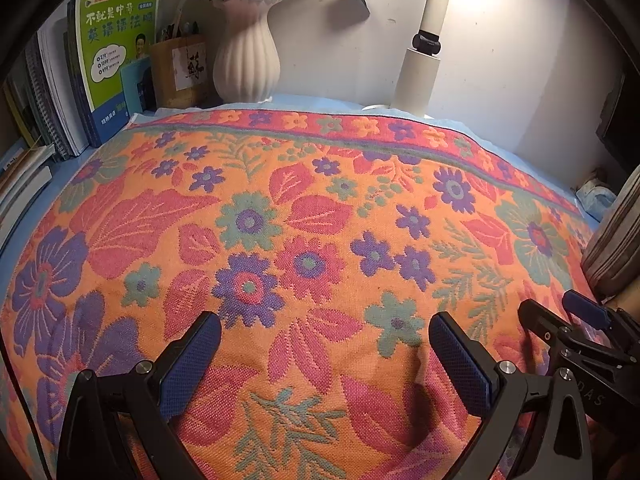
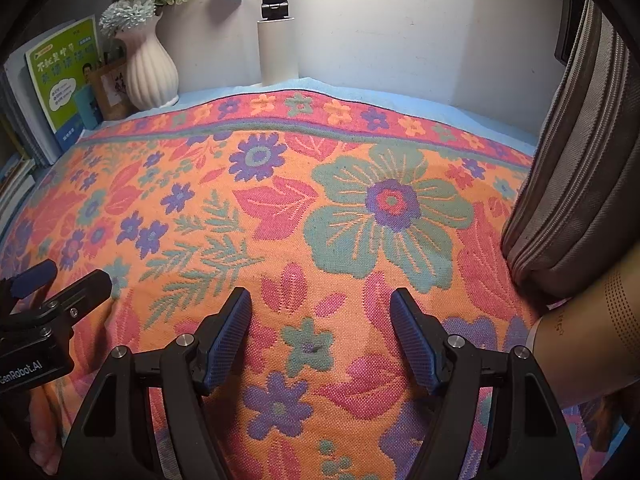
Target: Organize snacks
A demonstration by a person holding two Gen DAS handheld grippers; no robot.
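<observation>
No snack shows in either view. My left gripper is open and empty, low over the orange floral cloth. My right gripper is open and empty over the same cloth. The right gripper also shows at the lower right of the left wrist view. The left gripper shows at the left edge of the right wrist view. A grey zippered fabric bag stands at the right, beside the right gripper; its edge shows in the left wrist view.
At the back left stand books, a brown pen holder and a white ribbed vase with flowers. A white lamp post stands at the back wall. A crumpled blue item lies at the far right.
</observation>
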